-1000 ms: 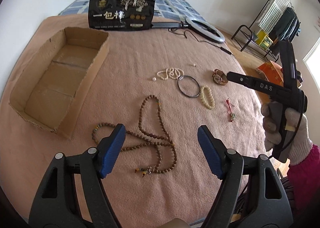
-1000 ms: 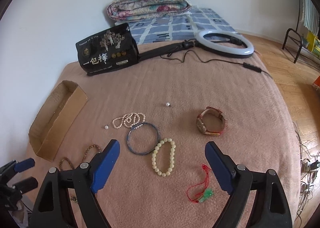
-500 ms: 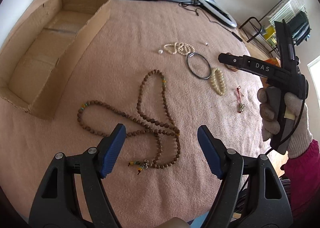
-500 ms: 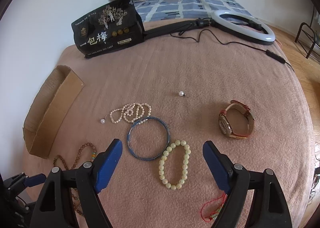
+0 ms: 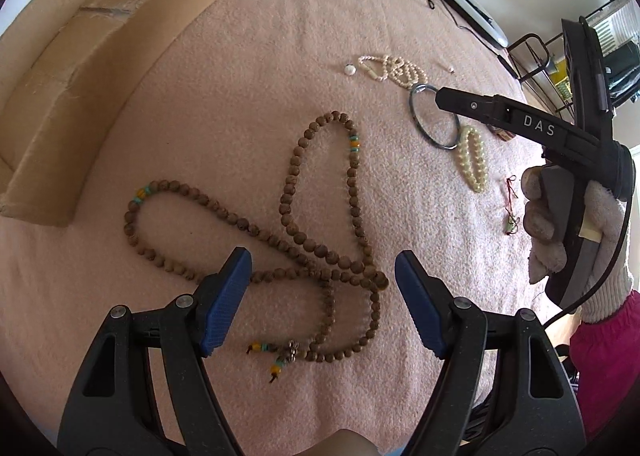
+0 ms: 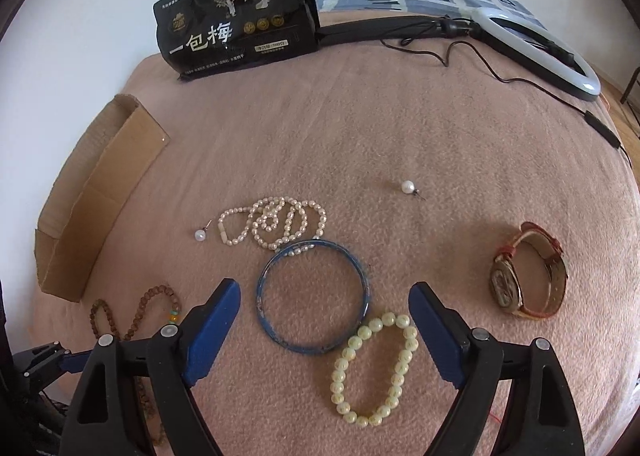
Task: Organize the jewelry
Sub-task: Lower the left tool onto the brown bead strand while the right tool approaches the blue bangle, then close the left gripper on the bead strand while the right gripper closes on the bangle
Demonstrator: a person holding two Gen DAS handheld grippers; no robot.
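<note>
A long brown wooden bead necklace (image 5: 304, 232) lies looped on the pink blanket; my left gripper (image 5: 323, 272) is open just above its crossed strands. My right gripper (image 6: 325, 310) is open over the blue bangle (image 6: 314, 298) and the cream bead bracelet (image 6: 374, 370). A white pearl strand (image 6: 276, 224) lies beyond the bangle, with two loose pearl earrings (image 6: 408, 187) nearby. A red-strapped watch (image 6: 528, 272) lies to the right. The open cardboard box (image 5: 80, 56) sits at the left. A small red-string charm (image 5: 511, 212) lies near the right hand.
A black snack bag (image 6: 236, 16) stands at the back of the blanket. A ring light (image 6: 532, 44) with its black arm and cable lies at the back right. Folded quilts lie behind. A black rack (image 5: 552, 56) stands on the floor to the right.
Both grippers have moved down and forward: the left closer over the wooden bead necklace, the right closer over the bangle and cream bracelet. Both stay open.
</note>
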